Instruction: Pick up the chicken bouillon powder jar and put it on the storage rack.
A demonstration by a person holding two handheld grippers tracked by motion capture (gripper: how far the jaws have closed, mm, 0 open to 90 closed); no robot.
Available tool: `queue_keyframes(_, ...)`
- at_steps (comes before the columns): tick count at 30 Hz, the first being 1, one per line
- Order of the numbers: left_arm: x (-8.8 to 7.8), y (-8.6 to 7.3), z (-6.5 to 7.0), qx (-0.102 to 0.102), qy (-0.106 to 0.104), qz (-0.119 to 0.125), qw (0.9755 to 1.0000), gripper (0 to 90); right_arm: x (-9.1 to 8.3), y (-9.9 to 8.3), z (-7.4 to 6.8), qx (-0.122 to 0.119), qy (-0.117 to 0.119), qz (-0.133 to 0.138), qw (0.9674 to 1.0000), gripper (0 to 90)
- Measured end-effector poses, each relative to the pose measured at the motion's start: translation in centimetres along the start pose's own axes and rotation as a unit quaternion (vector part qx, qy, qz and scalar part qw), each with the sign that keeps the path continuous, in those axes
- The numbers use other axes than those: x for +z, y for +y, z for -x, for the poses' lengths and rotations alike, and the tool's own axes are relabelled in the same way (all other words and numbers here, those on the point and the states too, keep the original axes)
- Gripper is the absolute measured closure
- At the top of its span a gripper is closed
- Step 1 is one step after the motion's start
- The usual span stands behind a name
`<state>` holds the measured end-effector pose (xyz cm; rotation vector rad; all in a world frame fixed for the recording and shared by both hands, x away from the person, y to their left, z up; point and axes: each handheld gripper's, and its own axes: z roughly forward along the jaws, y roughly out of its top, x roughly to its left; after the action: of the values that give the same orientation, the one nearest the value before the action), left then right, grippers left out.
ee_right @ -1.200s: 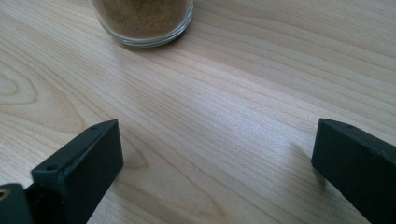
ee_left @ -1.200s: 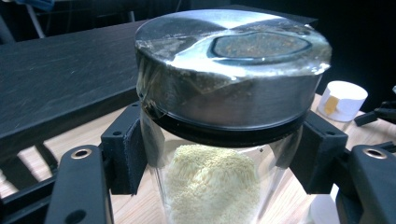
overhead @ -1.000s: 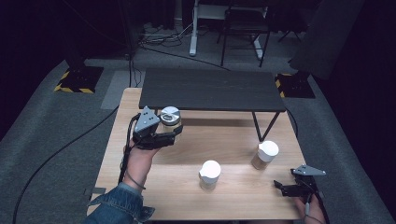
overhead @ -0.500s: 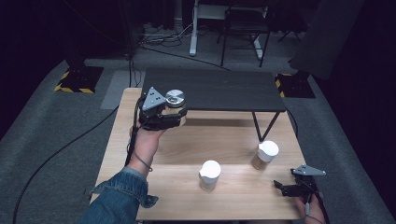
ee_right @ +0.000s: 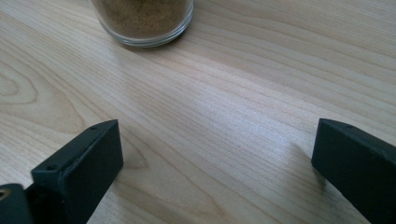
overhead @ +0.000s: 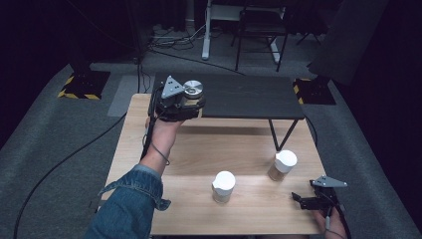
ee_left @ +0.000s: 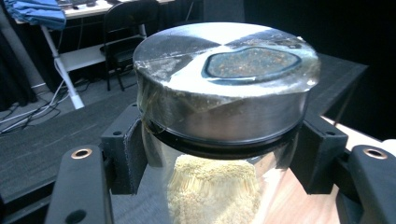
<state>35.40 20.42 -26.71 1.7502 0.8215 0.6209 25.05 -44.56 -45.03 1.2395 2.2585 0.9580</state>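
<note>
A glass jar with a round metal lid [ee_left: 224, 107] is clamped in the left gripper [overhead: 191, 103], held at the raised black shelf's [overhead: 249, 97] near-left edge. It should be kept upright and lowered gently. The right gripper [overhead: 303, 198] is rested open and empty on the wooden table [overhead: 199, 149].

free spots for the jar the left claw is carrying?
The black shelf is bare right of the left claw and its silver-lidded jar. The wooden table is bare between that forearm and the two white-lidded jars. Tighter at the near right corner, around those jars and the right claw.
</note>
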Motion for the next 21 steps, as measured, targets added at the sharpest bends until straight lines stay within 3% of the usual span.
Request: queue_keyframes(21,4.0,-0.1,-1.5,-0.014,0.013,-0.001,0.9998,31.0,0.0,0.0,0.0,0.001,-0.001,0.000,1.0000,1.7)
